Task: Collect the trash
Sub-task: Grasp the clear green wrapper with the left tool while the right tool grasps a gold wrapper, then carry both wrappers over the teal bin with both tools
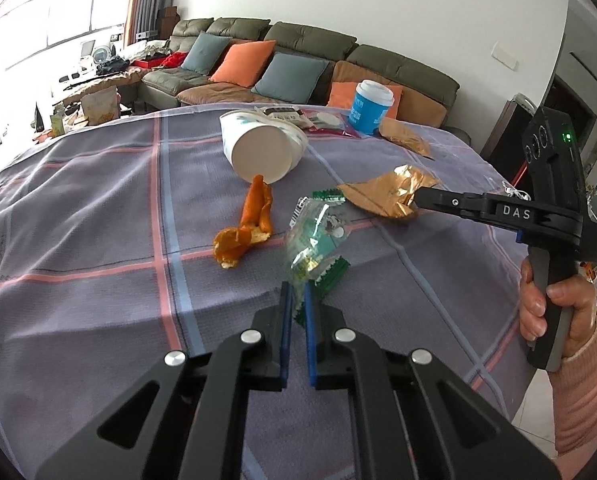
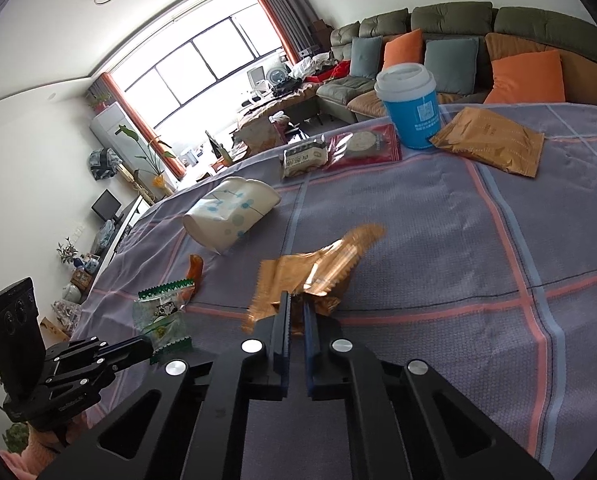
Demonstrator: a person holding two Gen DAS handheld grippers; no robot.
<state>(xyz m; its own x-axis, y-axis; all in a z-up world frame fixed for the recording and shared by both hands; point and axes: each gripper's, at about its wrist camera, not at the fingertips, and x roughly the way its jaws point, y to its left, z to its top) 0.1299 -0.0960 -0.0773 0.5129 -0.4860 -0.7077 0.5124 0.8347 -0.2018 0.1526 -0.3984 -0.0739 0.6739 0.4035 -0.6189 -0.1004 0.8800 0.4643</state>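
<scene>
Setting: a living room with an olive sofa [image 1: 298, 46] and orange and grey-blue cushions; in front, a table [image 1: 78, 216] under a grey-purple cloth crossed by pink and blue stripes.

Green wrapper: the clear, green-edged wrapper [image 1: 318, 240] is pinched at its near end and lifts off the cloth near the table's middle.

Gold wrapper: the crumpled gold wrapper [image 2: 318, 268] is pinched at its near edge, just right of the green one.

Left gripper: the left gripper [image 1: 297, 308] has its blue pads pressed nearly together on the green wrapper.

Right gripper: the right gripper [image 2: 296, 312] is closed on the gold wrapper, jaws a thin gap apart.

Nearby: orange peel [image 1: 248, 228] lies just left of the green wrapper; behind it a tipped white paper cup [image 1: 260, 146].

Far side: a blue lidded cup [image 2: 412, 106] stands upright beside a flat gold packet [image 2: 490, 140], a red packet [image 2: 364, 146] and a white snack packet [image 2: 302, 158].

Open room: bare cloth lies to the left of the peel and along the near edge.
</scene>
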